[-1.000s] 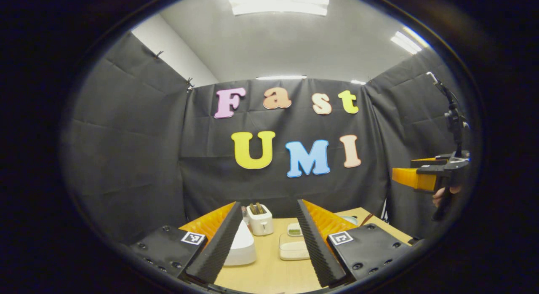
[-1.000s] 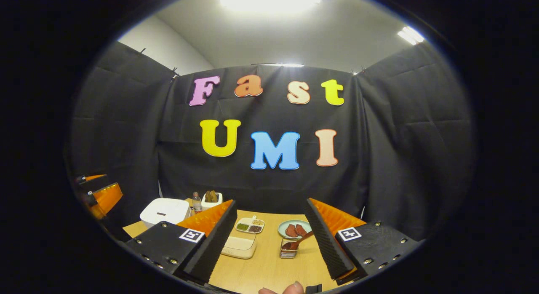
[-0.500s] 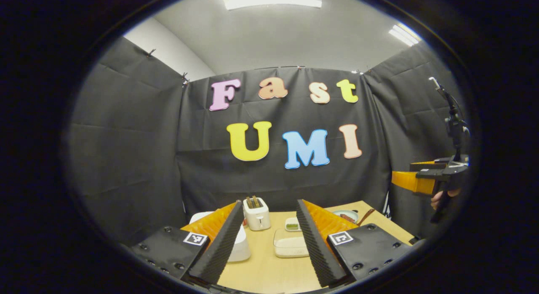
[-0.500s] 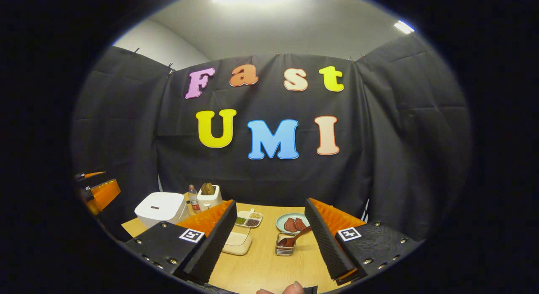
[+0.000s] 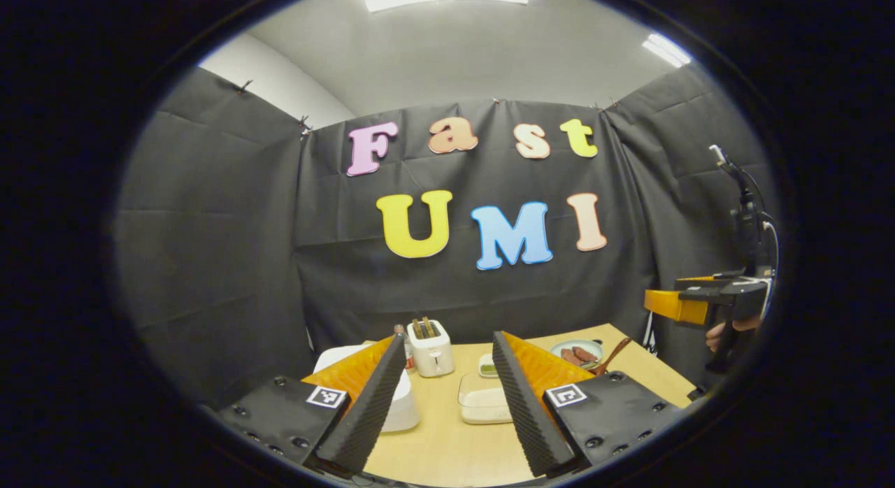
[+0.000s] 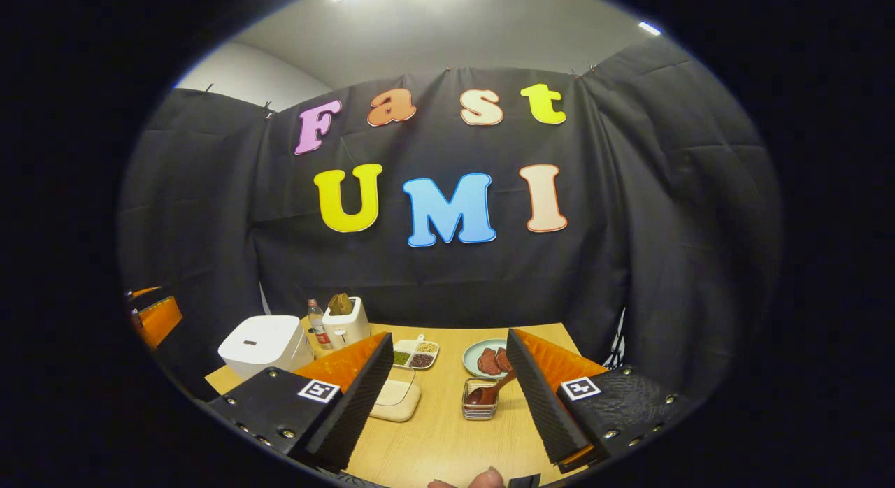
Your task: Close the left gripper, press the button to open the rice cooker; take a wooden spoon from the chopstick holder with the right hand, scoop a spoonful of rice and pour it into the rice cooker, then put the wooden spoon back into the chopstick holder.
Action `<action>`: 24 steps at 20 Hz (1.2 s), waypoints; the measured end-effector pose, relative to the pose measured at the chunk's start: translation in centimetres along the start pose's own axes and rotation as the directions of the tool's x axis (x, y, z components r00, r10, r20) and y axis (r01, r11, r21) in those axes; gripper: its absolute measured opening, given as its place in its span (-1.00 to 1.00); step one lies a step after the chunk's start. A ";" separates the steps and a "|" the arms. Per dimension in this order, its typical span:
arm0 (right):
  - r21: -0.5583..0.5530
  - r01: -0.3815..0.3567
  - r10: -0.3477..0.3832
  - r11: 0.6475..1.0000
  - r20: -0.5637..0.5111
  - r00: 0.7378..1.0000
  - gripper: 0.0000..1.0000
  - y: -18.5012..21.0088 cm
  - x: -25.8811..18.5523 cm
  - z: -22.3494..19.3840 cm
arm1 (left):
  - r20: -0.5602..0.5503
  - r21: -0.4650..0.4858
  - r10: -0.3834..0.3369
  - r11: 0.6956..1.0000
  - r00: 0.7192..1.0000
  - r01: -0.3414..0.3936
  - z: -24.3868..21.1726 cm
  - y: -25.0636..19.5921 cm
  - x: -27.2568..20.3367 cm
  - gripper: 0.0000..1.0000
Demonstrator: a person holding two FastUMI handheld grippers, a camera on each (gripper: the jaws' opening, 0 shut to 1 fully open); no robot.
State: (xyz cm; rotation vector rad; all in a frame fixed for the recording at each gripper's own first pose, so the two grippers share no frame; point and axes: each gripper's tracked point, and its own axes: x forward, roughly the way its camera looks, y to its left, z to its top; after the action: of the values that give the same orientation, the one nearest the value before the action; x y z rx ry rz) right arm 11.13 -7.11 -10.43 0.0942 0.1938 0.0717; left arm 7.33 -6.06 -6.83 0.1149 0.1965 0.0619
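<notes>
Both hand-held grippers tipped downward; more table (image 6: pixel 447 432) showing now.

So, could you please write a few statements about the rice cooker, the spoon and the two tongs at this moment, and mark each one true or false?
1. The rice cooker has its lid down. True.
2. The wooden spoon is held by the right tongs. False: it rests in the chopstick holder, and the right tongs are open and hold nothing.
3. The left tongs are open. True: a wide gap shows between the fingers.
4. The toaster stands to the left of the rice cooker in the right gripper view. False: it stands to its right, farther back.
5. The plate lies beyond the chopstick holder. True.
</notes>
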 end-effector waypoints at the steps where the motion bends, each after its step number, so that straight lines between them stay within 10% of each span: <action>1: -0.001 -0.002 0.002 1.000 0.001 1.000 0.98 0.6 0.2 0.0 | 0.006 -0.001 -0.006 1.000 1.000 0.006 -0.1 0.5 0.4 0.73; 10: -0.003 0.018 -0.018 1.000 -0.035 0.999 0.98 3.1 1.5 -1.6 | -0.053 -0.069 0.045 0.996 0.998 -0.049 -4.4 7.3 5.5 0.61; 16: -0.046 -0.017 0.015 0.999 -0.025 1.000 0.98 6.4 1.7 -1.0 | -0.258 -0.075 0.194 0.973 0.946 -0.220 -14.3 14.9 11.3 -0.75; 24: -0.098 -0.045 0.043 0.994 -0.018 0.999 0.98 9.0 1.9 -0.5 | -0.438 -0.040 0.220 0.964 0.872 -0.263 -23.6 18.0 17.0 -0.82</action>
State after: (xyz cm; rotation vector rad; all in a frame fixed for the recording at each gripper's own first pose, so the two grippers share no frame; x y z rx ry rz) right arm 12.32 2.04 -10.37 -0.0001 0.2035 0.1256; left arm 18.41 15.57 -30.96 0.0243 0.6228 0.3500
